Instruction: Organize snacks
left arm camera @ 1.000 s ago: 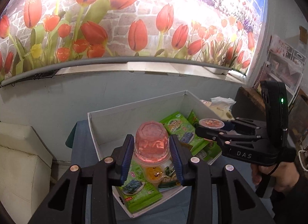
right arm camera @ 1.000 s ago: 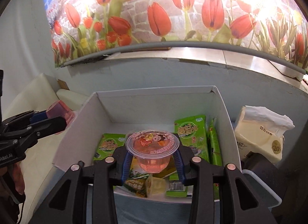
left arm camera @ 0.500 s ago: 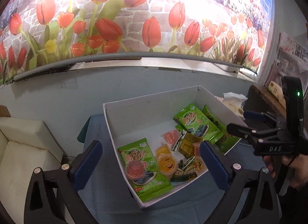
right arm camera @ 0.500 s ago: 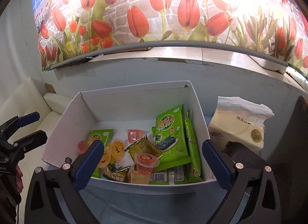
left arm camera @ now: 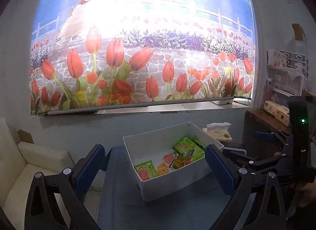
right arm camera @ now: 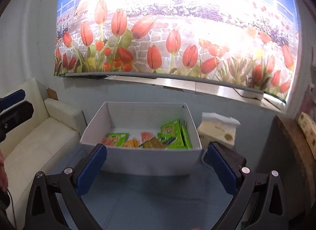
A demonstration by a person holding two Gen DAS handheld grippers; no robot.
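A white cardboard box [left arm camera: 177,178] [right arm camera: 150,160] stands on a blue table top and holds the snacks: green packets [left arm camera: 187,148] [right arm camera: 170,134], pink and orange jelly cups [left arm camera: 163,170] [right arm camera: 146,136] and small dark wrappers. My left gripper [left arm camera: 156,167] hangs wide open, well back from the box, with nothing between its blue pads. My right gripper [right arm camera: 157,167] is equally wide open and empty in front of the box's near wall. In the left wrist view the right gripper [left arm camera: 262,143] shows at the right edge; in the right wrist view the left gripper [right arm camera: 13,103] shows at the left edge.
A pack of tissues [right arm camera: 217,131] lies right of the box. A cream sofa [right arm camera: 39,135] stands to the left, a dark wooden stand [left arm camera: 262,129] to the right. Behind the table runs a pale wall with a ledge and a tulip poster [left arm camera: 138,52].
Both grippers opened and let their jelly cups drop into the box. Both hands then drew back and rose, so the box now looks smaller and farther away.
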